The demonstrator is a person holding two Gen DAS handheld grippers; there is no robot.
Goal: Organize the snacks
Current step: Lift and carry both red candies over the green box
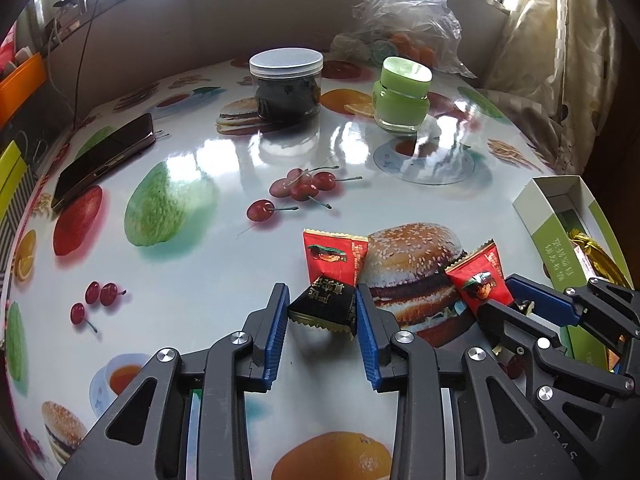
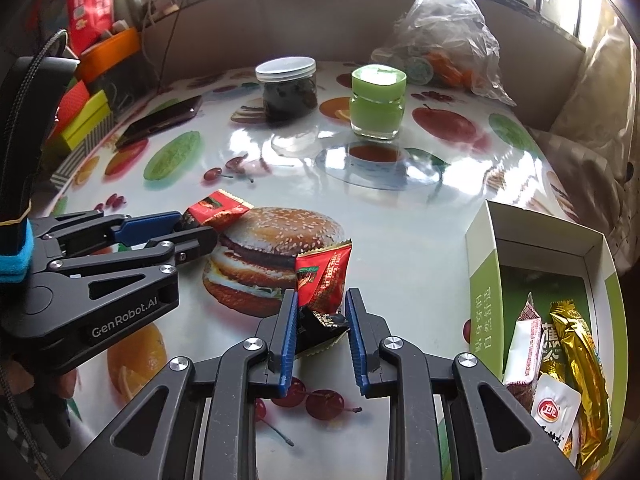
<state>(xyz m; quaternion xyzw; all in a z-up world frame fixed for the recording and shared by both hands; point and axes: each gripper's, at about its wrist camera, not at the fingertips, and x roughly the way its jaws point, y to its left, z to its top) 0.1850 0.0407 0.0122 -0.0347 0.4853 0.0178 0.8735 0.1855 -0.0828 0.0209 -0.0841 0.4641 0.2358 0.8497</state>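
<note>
My left gripper (image 1: 323,312) is closed on a black snack packet (image 1: 325,309) just above the table, next to a red packet (image 1: 334,258). It also shows in the right wrist view (image 2: 188,228). My right gripper (image 2: 321,320) has its jaws around a red packet (image 2: 322,280) and a black packet (image 2: 320,330); the left pad touches them, and a gap shows at the right pad. The right gripper shows in the left wrist view (image 1: 516,300) with the red packet (image 1: 480,280). A green-and-white box (image 2: 486,304) at the right holds several snack packets (image 2: 576,348).
A dark-filled clear jar (image 1: 286,84), a green jar (image 1: 402,98) and a plastic bag of snacks (image 1: 404,20) stand at the back of the printed table (image 1: 208,264). A phone (image 1: 104,158) lies at the left. Coloured boxes (image 2: 86,120) sit beyond the left edge.
</note>
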